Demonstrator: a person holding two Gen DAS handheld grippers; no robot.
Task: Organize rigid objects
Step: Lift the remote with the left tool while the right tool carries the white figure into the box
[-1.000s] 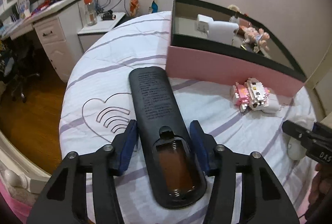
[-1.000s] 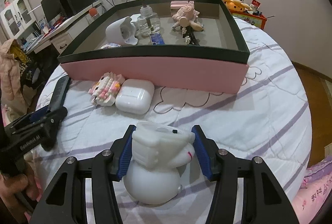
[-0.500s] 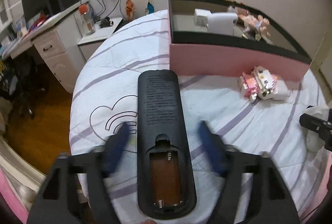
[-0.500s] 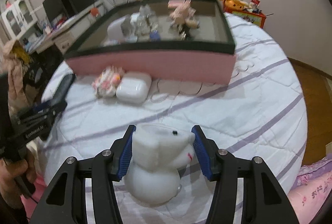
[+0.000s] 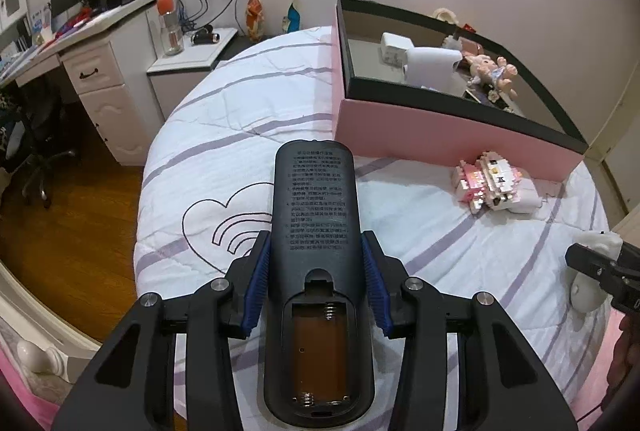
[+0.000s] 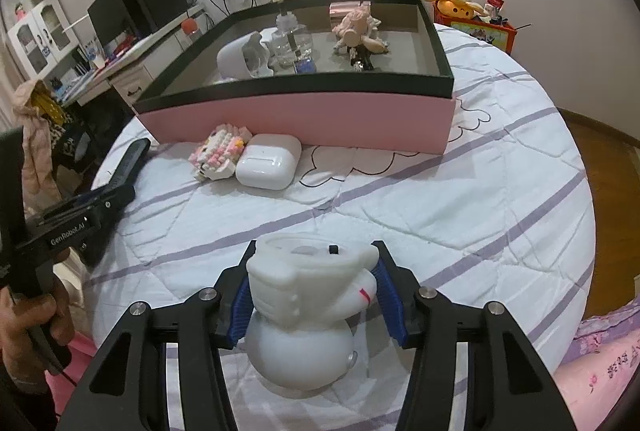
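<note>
My left gripper (image 5: 316,283) is shut on a black remote control (image 5: 316,251) that lies back side up, its battery bay open, raised above the bed. My right gripper (image 6: 312,295) is shut on a white figurine (image 6: 308,311) just over the white quilt. The pink box with a black rim (image 6: 304,111) stands at the back of the bed and holds a doll (image 6: 356,27), a bottle (image 6: 290,39) and a white device (image 6: 240,55). A pink block toy (image 6: 218,155) and a white earbud case (image 6: 268,165) lie in front of the box.
The round bed with the striped white quilt (image 6: 460,199) drops off to wooden floor on the left (image 5: 60,211) and right. A desk with drawers (image 5: 100,79) and a monitor stands far left. A toy box (image 6: 476,19) sits behind the pink box.
My left gripper has closed on the remote and lifted its near end. My right gripper has raised the white figurine a little and the view has steadied.
</note>
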